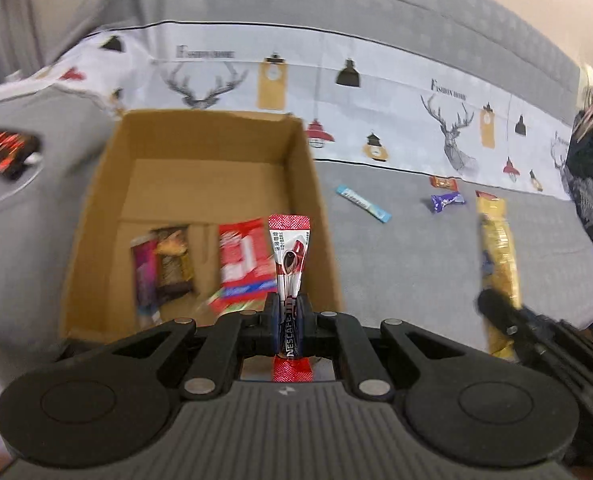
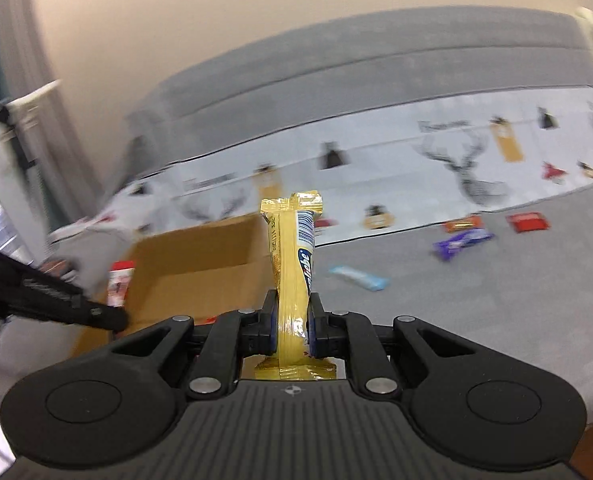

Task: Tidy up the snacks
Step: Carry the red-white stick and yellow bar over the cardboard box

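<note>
Both grippers were loaded. The left gripper (image 1: 287, 312) was clamped tight on a slim red-and-white Nescafé coffee stick sachet (image 1: 289, 254), which stood upright between the pads and hung over the near right part of the open brown cardboard box (image 1: 108, 216). The right gripper (image 2: 291, 322) had closed just as firmly on a long yellow foil snack bar (image 2: 294, 256), held on end, and sat off to the box's right side over the grey sofa cushion (image 2: 456, 320).

In the box already lay a red-and-white flat packet (image 1: 243, 258) and two dark wrapped bars (image 1: 164, 264) (blurred, labels unreadable). My read: the sachet was the one to drop first. The sound way would be to carry it clear inside the right wall, lower it near the floor, then part the pads so it falls flat beside the red packet rather than leaning on the rim. The yellow bar should wait out of the way, then follow over that wall.

On the cushion a light-blue stick packet (image 1: 362, 203), a purple wrapped bar (image 1: 446, 201) and a small orange wrapper (image 1: 443, 182) were not yet gathered; the right view added a red square packet (image 2: 527, 222). The box's near wall was hidden behind the left gripper's body, and a dark red-printed object (image 1: 4, 152) at the far left was too smeared to name.
</note>
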The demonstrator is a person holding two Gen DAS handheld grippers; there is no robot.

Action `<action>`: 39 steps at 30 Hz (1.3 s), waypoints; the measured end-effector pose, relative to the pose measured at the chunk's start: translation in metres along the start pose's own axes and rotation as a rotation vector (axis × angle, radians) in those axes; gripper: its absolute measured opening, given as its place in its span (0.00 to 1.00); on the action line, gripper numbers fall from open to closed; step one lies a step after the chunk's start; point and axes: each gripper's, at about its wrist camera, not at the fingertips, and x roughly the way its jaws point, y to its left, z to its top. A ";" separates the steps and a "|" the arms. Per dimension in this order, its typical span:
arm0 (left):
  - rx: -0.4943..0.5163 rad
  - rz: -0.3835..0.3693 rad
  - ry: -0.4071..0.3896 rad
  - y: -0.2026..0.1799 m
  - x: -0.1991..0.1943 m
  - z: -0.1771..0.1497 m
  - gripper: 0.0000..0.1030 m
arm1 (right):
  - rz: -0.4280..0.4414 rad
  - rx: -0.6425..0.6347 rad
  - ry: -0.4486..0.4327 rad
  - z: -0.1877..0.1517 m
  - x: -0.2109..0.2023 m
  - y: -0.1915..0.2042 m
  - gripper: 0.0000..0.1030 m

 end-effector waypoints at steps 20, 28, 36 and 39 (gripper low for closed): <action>-0.067 -0.034 -0.110 0.082 -0.066 -0.072 0.08 | 0.060 -0.170 0.060 -0.025 -0.029 0.123 0.14; -0.082 -0.037 -0.125 0.091 -0.069 -0.075 0.08 | 0.056 -0.211 0.064 -0.027 -0.028 0.135 0.14; -0.085 -0.038 -0.124 0.094 -0.068 -0.075 0.08 | 0.051 -0.217 0.069 -0.028 -0.027 0.135 0.14; -0.086 -0.032 -0.121 0.094 -0.067 -0.074 0.08 | 0.053 -0.217 0.073 -0.028 -0.026 0.136 0.14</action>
